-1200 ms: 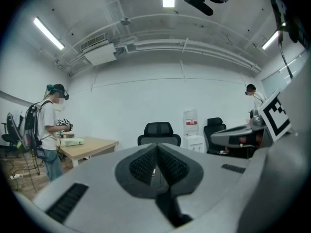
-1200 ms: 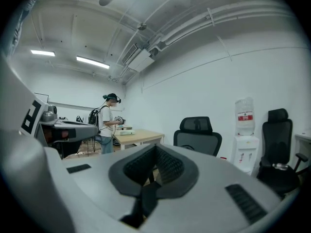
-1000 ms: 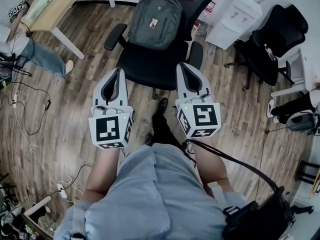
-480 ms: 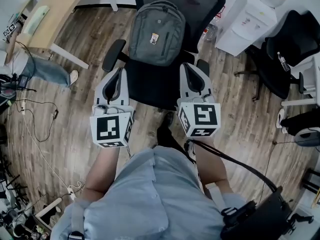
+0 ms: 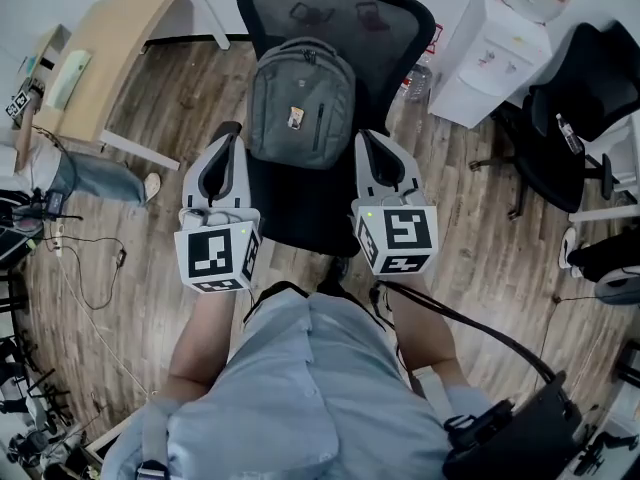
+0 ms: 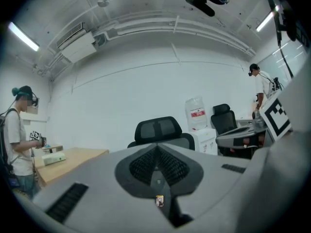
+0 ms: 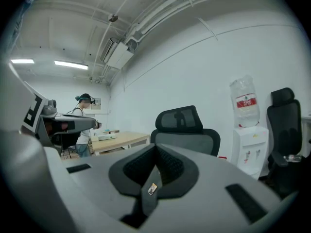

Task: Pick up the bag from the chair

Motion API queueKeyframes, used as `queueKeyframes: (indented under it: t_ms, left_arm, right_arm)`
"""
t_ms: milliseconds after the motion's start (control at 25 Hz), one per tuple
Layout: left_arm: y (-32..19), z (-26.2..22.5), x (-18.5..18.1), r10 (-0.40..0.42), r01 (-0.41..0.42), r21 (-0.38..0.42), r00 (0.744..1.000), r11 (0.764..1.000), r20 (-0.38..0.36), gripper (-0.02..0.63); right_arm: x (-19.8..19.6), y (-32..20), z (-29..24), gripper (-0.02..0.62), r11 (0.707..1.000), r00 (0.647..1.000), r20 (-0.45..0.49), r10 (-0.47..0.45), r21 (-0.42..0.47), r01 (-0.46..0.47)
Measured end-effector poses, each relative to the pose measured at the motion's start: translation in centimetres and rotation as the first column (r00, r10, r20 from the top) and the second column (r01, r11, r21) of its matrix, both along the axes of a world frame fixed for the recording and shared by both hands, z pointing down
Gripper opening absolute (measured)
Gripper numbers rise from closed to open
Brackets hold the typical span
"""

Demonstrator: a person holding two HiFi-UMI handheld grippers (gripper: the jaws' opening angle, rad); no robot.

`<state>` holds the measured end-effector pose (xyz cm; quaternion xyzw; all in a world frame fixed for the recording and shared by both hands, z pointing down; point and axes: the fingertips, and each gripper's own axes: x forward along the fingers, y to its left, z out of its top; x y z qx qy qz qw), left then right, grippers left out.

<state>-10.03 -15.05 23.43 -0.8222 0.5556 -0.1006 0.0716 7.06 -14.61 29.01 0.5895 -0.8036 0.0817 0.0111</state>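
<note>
**A:** Where is the bag?

**B:** The grey backpack [image 5: 300,103] stands upright on the seat of the black office chair [image 5: 300,213], straight ahead of me. It leans against the mesh backrest [image 5: 335,13].

**A:** What has just changed?

**B:** I have closed in. A second ago the chair lay farther off, beyond both claws. Now its seat sits between them. My left claw [image 5: 228,140] is just beside the backpack's lower left corner and my right claw [image 5: 368,143] just beside its lower right. I cannot tell that either one touches it.

**A:** And the claws themselves?

**B:** Both are closed, pads together, with nothing held. Each claw's own camera looks out over its shut jaws at the backrest.

**A:** So what does that mean for the pick-up?

**B:** I judge the approach is nearly done and the grasp has not begun. A claw has to open before it can take hold of a strap or the top of the backpack.

**A:** Anything nearby to mind?

**B:** A wooden worktop [image 5: 120,48] stands far left and a water dispenser [image 5: 490,53] far right. A second black chair [image 5: 580,78] is beyond that, and all are well apart from the backpack.
</note>
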Motion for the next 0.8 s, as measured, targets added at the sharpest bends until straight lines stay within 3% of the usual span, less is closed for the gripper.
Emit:
queueKeyframes:
  t_ms: [480, 800]
  left_arm:
    - [-3.3, -1.2, -0.1, 0.004, -0.006, 0.03, 0.999, 1.0, 0.05, 0.002]
    - [-7.3, 0.8, -1.6, 0.041, -0.041, -0.003, 0.999, 0.999, 0.01, 0.002]
  right_arm:
    - [2.2, -3.1, -0.9, 0.002, 0.997, 0.997, 0.052, 0.061, 0.034, -0.063]
    - [0.8, -6.3, 0.4, 0.002, 0.995, 0.995, 0.013, 0.097, -0.003, -0.097]
